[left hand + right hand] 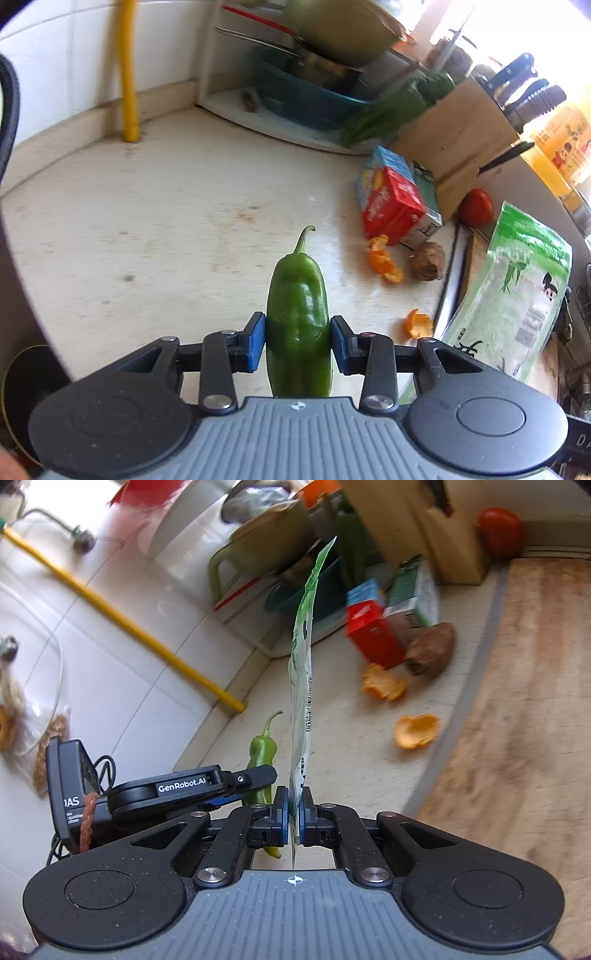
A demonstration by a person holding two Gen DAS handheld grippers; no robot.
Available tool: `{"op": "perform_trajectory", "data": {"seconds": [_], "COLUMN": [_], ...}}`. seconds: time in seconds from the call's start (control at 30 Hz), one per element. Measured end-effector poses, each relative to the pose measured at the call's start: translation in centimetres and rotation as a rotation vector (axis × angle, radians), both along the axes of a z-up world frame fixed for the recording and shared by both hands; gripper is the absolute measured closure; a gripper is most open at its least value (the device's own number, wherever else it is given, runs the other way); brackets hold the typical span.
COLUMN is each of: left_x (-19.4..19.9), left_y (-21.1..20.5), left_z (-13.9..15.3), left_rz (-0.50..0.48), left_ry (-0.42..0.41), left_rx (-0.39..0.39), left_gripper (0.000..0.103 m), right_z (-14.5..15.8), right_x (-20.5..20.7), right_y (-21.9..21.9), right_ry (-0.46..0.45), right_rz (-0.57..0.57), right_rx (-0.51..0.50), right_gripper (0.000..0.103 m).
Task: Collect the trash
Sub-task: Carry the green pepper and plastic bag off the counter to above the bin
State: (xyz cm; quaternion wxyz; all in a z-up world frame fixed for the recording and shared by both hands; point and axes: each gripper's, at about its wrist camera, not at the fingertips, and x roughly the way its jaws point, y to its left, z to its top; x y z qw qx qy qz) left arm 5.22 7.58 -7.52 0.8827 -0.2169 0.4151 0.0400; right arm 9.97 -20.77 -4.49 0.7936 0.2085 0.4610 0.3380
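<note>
My left gripper [297,341] is shut on a green pepper [298,317], stem pointing away, above the pale counter [155,221]. The right gripper [292,818] is shut on the lower edge of a green-and-clear plastic bag [301,686], seen edge-on and standing upright; the same bag [513,291] shows at the right of the left wrist view. From the right wrist view, the left gripper [236,786] holds the pepper [262,753] just left of the bag. Orange peels [384,260] [419,325] [384,685] [415,731] lie on the counter.
A red-and-blue carton [391,199] and a green carton [426,192] lie by a wooden knife block [454,140]. A tomato [476,206], a brown root [426,260], a dish rack with pans [317,74], a yellow pipe [127,70] and a wooden cutting board [524,701] are nearby.
</note>
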Motion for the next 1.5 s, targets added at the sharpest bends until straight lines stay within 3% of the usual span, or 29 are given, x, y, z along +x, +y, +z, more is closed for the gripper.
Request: {"op": "perform_trajectory", "data": {"seconds": [0.5,0.93,1.2,1.5], "left_x": [-8.7,-16.3,-20.4,-22.4], "left_y": [5.2,10.1,13.1,16.6], "left_z": [1.4,1.6,1.3,-1.3], "left_rz": [0.14,0.314,0.422,0.503], "left_ry": [-0.053,-0.071,-0.055,0.02], "left_rx": [0.032,0.071,0.089,0.105], "left_gripper": [0.067,0.067,0.067,0.067], "right_z": [1.8,2.2,1.6,-1.3], "right_x": [-4.2,-7.7,-9.9,-10.7], "right_y": [8.8,16.9,22.2,27.2], "right_ry": [-0.067,-0.061,-0.047,-0.029], "right_rz": [0.181,0.38,0.492,0.549], "right_rx": [-0.022,0.02,0.035,-0.039], "right_gripper": [0.095,0.095,0.095,0.095]}}
